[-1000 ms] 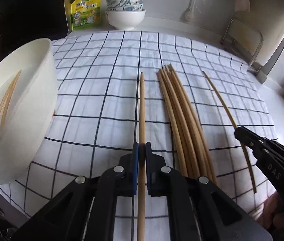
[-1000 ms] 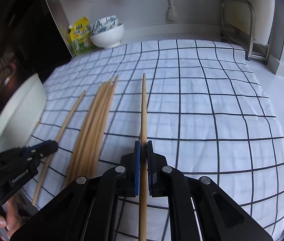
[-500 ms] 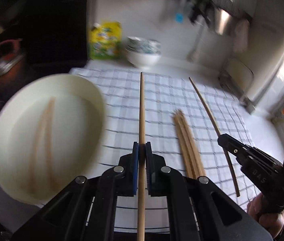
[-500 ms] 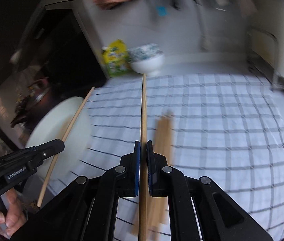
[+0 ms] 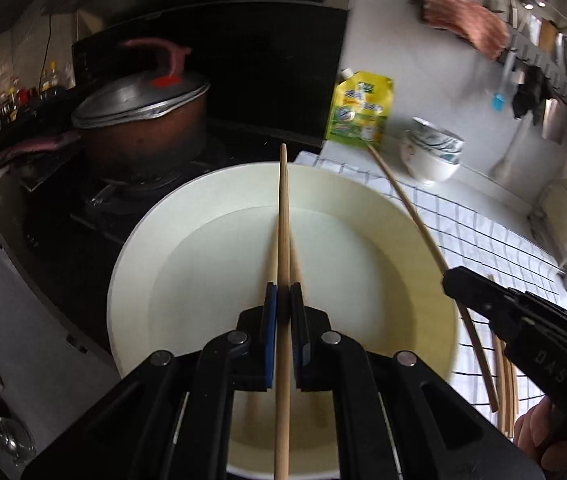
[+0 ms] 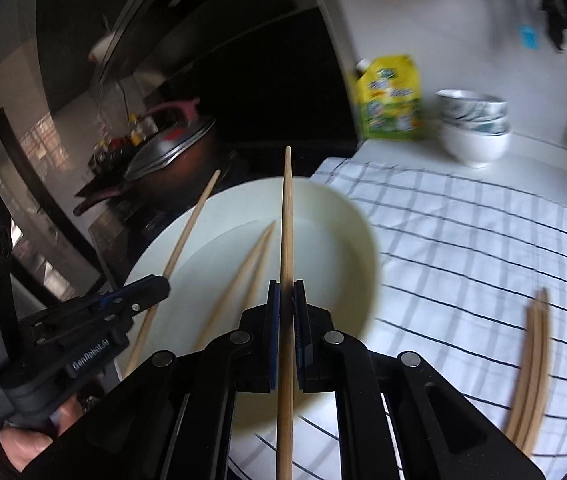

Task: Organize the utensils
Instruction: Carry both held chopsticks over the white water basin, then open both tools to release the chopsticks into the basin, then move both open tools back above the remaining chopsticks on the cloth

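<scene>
My held chopstick [image 5: 283,264] hides parts of the two chopsticks lying in the bowl [image 5: 143,248]; lower right, the loose bundle [image 6: 531,372] smears with blur.

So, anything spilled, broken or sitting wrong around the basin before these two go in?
Nothing stands out. The white basin sits upright with two chopsticks inside, and the leftover bundle lies tidy on the checked cloth.

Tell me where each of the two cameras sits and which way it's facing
Left wrist: on the left gripper, looking down its chopstick into the white basin; right gripper at right.
Right wrist: on the right gripper, same aim; left gripper and a hand at left.
Shared: basin, yellow pouch, stacked bowls.
</scene>
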The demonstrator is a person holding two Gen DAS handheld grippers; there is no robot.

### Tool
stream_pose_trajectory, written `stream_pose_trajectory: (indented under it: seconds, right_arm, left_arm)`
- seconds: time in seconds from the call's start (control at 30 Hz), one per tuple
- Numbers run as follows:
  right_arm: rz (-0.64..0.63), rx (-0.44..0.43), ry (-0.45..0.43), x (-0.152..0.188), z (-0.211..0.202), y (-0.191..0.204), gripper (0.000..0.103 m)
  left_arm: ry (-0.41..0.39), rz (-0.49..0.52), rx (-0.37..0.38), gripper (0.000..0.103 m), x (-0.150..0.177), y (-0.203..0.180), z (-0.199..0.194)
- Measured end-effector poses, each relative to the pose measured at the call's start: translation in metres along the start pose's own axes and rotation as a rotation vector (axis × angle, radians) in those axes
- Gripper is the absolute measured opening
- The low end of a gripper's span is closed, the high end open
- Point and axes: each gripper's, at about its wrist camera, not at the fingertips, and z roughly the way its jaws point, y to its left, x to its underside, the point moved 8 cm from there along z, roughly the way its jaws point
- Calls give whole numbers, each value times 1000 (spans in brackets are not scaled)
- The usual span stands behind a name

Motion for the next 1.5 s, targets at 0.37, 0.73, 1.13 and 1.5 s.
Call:
stream_pose_trajectory:
  seconds: [0.37,0.73,1.13,1.5]
  right_arm:
    - [12,40,141,12,72,6,6]
    - [6,78,114,12,62,4,20]
    - [-3,83,81,16,39,8,21]
    - [0,98,33,24,2,3,25]
  left_arm:
    - [67,-34,21,7,7,20,44]
    - [60,-78,-23,58,8,36,44]
    - [20,-78,-32,61,14,36,14]
    - [3,-53,-18,61,25,14,-11]
